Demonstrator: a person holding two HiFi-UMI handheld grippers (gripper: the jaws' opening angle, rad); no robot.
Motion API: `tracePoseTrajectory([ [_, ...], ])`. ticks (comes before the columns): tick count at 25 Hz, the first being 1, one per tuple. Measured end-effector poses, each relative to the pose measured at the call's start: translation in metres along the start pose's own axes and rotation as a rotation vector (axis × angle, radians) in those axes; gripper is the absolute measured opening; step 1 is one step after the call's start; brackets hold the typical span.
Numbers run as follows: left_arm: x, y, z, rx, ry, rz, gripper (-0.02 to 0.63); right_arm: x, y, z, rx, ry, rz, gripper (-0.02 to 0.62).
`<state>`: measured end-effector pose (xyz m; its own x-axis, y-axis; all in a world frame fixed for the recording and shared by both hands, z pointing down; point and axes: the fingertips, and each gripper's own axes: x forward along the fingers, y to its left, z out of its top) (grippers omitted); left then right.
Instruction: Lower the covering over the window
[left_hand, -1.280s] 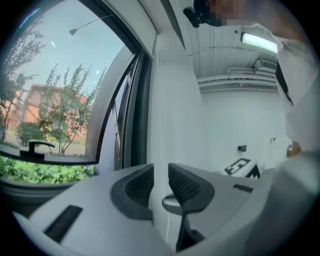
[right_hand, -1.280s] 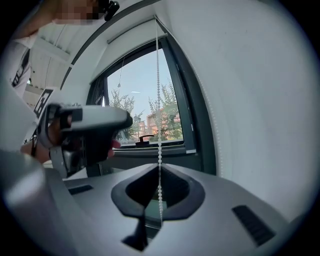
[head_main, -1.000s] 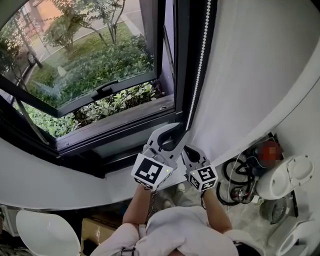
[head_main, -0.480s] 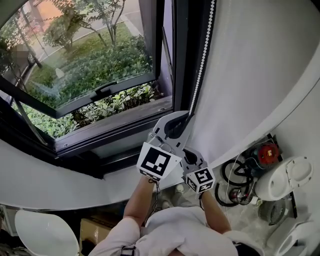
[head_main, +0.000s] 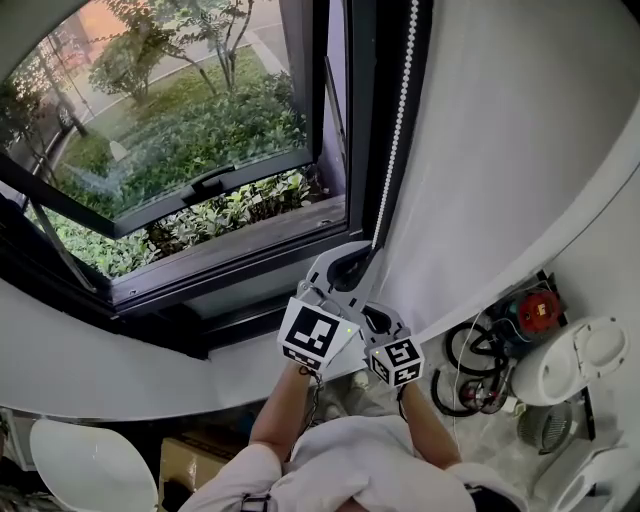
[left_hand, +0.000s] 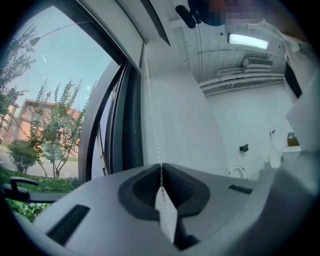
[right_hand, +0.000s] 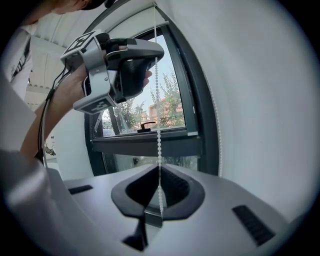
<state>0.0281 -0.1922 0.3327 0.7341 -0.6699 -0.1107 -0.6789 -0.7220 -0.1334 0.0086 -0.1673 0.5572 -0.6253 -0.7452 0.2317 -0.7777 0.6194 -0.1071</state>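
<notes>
Grey plastic shell of my left gripper (left_hand: 161, 167) reads matt and smooth; its black fingers (left_hand: 142, 186) look finely ribbed, rubbery. On my right gripper (right_hand: 159, 172), same finish. The white bead chain (right_hand: 159, 125) shines like glossy plastic. That dark window frame (head_main: 365, 100): satin painted metal. Its clear glass pane (head_main: 150, 150), glossy with reflections. The white wall (head_main: 520, 130) beside it, matt.

I am holding my left tongs (head_main: 350, 265) up at the bead chain (head_main: 400, 110) beside the window (head_main: 200, 180); my right tongs (head_main: 378, 322) are sitting just below.
</notes>
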Motion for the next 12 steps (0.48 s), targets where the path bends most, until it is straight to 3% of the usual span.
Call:
tracePoseTrajectory([
  [12, -0.002, -0.012, -0.058, -0.055, 0.096, -0.008, 0.020, 0.006, -0.008, -0.056, 0.035, 0.129, -0.008, 0.008],
])
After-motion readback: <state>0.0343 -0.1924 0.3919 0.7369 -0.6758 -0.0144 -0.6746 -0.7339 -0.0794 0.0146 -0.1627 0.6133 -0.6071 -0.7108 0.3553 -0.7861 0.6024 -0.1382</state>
